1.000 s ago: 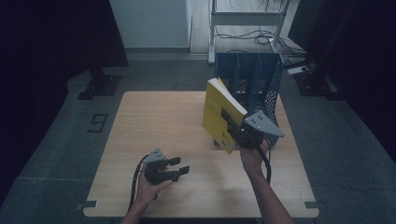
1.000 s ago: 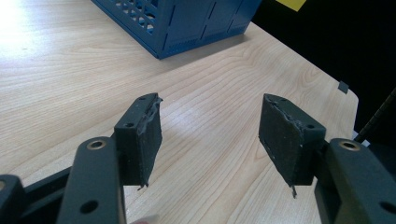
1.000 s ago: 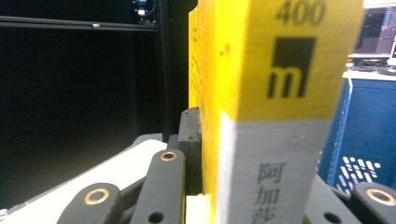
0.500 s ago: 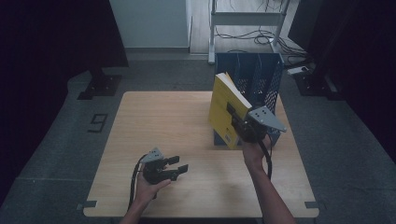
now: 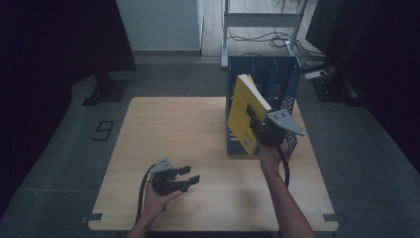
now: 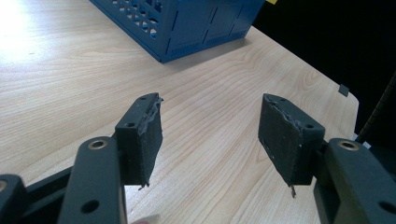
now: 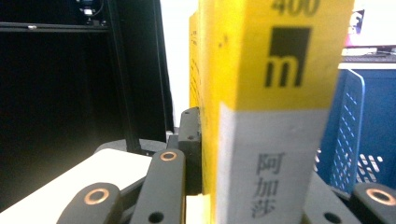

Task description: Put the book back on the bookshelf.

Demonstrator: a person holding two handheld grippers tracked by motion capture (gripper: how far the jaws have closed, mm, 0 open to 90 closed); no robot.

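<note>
Yellow book [image 5: 243, 115] in R gripper [image 5: 258, 126], now nearer blue rack [image 5: 285, 79].

My desk [image 5: 198, 148] is a pale rectangular slab of light wood-grain laminate with rounded corners, set on a grey speckled floor [image 5: 64, 163]. One thing stands directly on it — a blue perforated plastic file rack [image 5: 285, 82] with upright dividers, placed at the far right edge. Along the near edge, small dark tabs — one at each corner [image 5: 93, 216] — stick out from the desk's rim.
</note>
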